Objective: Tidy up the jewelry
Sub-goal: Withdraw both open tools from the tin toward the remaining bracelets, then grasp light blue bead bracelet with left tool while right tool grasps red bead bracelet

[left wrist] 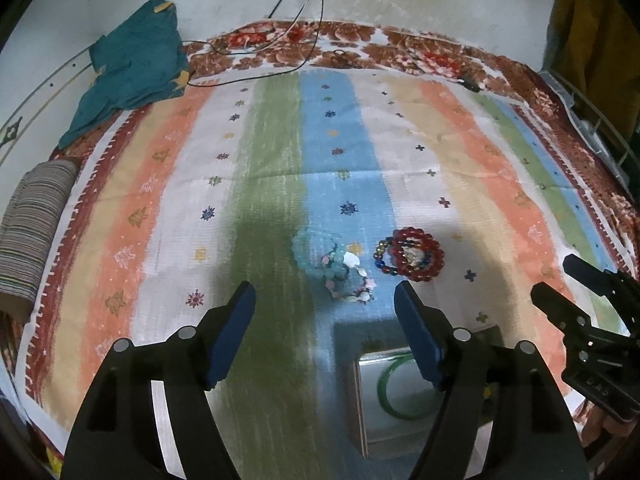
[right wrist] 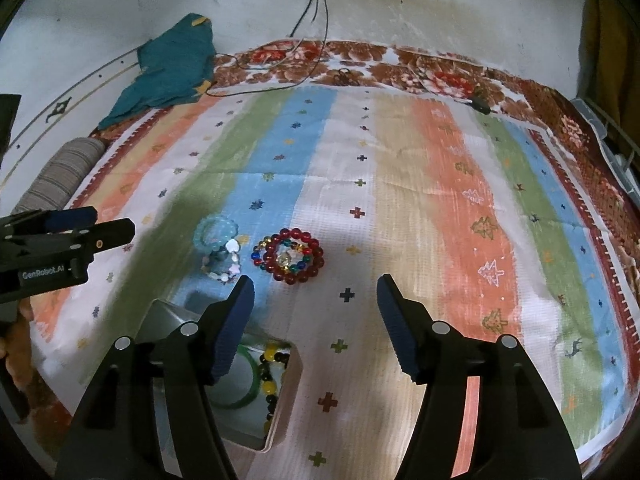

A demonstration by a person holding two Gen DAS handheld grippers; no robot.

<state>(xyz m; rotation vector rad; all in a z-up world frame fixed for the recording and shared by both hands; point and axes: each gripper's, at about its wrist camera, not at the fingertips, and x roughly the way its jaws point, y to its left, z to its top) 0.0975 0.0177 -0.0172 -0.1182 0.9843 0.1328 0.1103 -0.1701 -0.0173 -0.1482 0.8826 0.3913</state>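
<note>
On the striped cloth (left wrist: 280, 152) lie two small heaps of jewelry, near each other but apart. The left heap sits on the blue stripe: a pale blue bead bracelet (left wrist: 316, 248) of round, translucent, frosted-looking beads, overlapping a pastel shell bracelet (left wrist: 358, 286) strung with small white, pink and lilac pieces, one of them heart-shaped in the right wrist view. The right heap is a dark red bead bracelet (right wrist: 297, 256) of glossy round beads forming a full ring, with a multicoloured bead bracelet (right wrist: 262, 254) of blue, yellow and green beads tucked partly inside and beneath it, and something clear and sparkly at the centre. Nearer the cameras stands an open box (right wrist: 286, 396) holding a green bangle (right wrist: 240, 388) and a strand of yellow and black beads (right wrist: 269, 376). The left gripper (left wrist: 325, 304) hovers above the cloth just short of the pale heap, its blue-padded jaws spread wide with nothing between them. The right gripper (right wrist: 316, 298) hangs just short of the red bracelet, jaws likewise spread and holding nothing.
</note>
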